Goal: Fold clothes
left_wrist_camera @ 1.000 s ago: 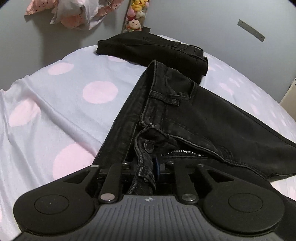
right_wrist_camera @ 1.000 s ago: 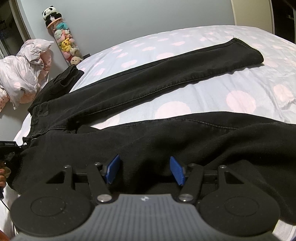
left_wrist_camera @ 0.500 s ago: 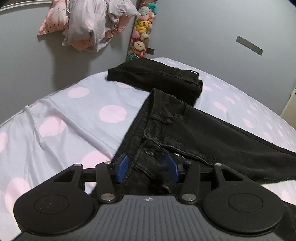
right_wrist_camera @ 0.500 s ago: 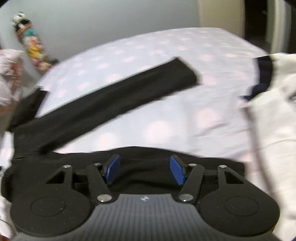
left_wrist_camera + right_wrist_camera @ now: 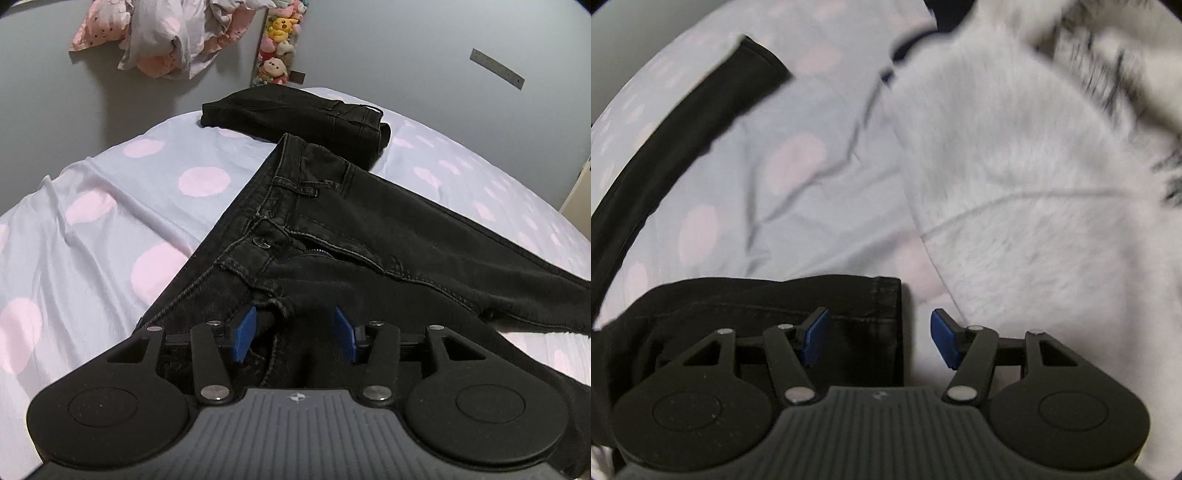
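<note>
Both pairs of blue-padded fingers stand apart with nothing pinched. On the left gripper (image 5: 295, 332) the fingers (image 5: 242, 334) hover open over the waist of the black jeans (image 5: 369, 236), which lie unfolded on the bed (image 5: 110, 206); dark denim fills the gap between the pads, but neither pad presses on it. From these fingers the waistband runs up toward 12 o'clock, the button and open fly sit just above the gap, and one leg stretches away toward 3 o'clock. The denim is black with visible seams, belt loops and a pocket edge near the left pad.

A second pair, the folded black jeans (image 5: 295, 110), lies at 12 o'clock near the far edge of the bed, touching the top of the waistband.

On the right gripper (image 5: 879, 336) the fingers (image 5: 814, 336) are likewise open. The hem of one jeans leg (image 5: 849, 306) lies under the left pad and ends inside the gap; the right pad is over bare sheet. The other leg curves from 9 to 11 o'clock. A white fluffy garment (image 5: 1015, 166), blurred, fills the view from 12 to 3 o'clock.
</note>
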`<state>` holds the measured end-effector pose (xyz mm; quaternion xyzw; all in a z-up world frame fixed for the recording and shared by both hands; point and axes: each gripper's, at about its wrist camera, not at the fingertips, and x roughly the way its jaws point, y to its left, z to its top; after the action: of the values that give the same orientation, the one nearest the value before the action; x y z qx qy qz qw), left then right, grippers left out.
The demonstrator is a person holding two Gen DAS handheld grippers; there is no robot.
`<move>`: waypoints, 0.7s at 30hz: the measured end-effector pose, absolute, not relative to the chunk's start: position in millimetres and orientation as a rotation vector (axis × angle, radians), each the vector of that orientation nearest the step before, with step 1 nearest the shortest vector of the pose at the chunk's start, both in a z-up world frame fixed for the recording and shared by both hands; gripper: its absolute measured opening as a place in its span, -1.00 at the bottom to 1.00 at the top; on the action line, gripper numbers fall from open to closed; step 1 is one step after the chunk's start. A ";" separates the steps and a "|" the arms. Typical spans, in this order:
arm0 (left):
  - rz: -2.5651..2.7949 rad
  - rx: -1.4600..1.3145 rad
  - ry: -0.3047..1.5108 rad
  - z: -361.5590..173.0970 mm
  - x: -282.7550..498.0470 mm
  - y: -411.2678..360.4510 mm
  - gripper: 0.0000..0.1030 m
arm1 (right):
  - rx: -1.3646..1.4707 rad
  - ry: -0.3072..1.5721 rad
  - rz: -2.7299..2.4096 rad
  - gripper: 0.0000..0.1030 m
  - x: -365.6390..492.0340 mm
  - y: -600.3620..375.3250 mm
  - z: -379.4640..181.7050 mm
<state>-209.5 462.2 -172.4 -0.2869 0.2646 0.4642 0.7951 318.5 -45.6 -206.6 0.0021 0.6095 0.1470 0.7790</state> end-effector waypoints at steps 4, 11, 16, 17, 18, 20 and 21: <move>0.996 -0.683 0.540 -174.9 -216.2 460.2 0.07 | 0.073 1.364 0.337 -0.55 323.9 -51.2 -224.1; 1.003 -0.700 0.558 -181.3 -213.6 458.1 0.06 | 0.041 1.098 0.390 -0.81 310.1 -50.5 -156.0; 0.996 -0.677 0.554 -179.8 -213.6 455.8 0.04 | -0.032 0.880 0.379 -0.82 334.4 -19.2 -115.8; 0.993 -0.679 0.549 -179.4 -214.4 455.4 0.02 | -0.052 0.850 0.369 -0.82 342.5 -10.4 -112.2; 0.995 -0.673 0.546 -178.7 -215.3 455.2 0.02 | -0.080 0.835 0.349 -0.85 351.8 -0.2 -113.7; 1.000 -0.654 0.549 -176.9 -215.0 454.3 0.02 | -0.141 0.815 0.295 -1.00 367.6 17.2 -122.9; 0.998 -0.646 0.552 -175.8 -214.7 454.1 0.02 | -0.162 0.822 0.270 -1.00 376.3 21.1 -129.9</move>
<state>-214.7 454.1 -175.8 -0.3003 0.2567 0.4641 0.7928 376.3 21.1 -129.9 -0.0785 0.3980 0.1309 0.9046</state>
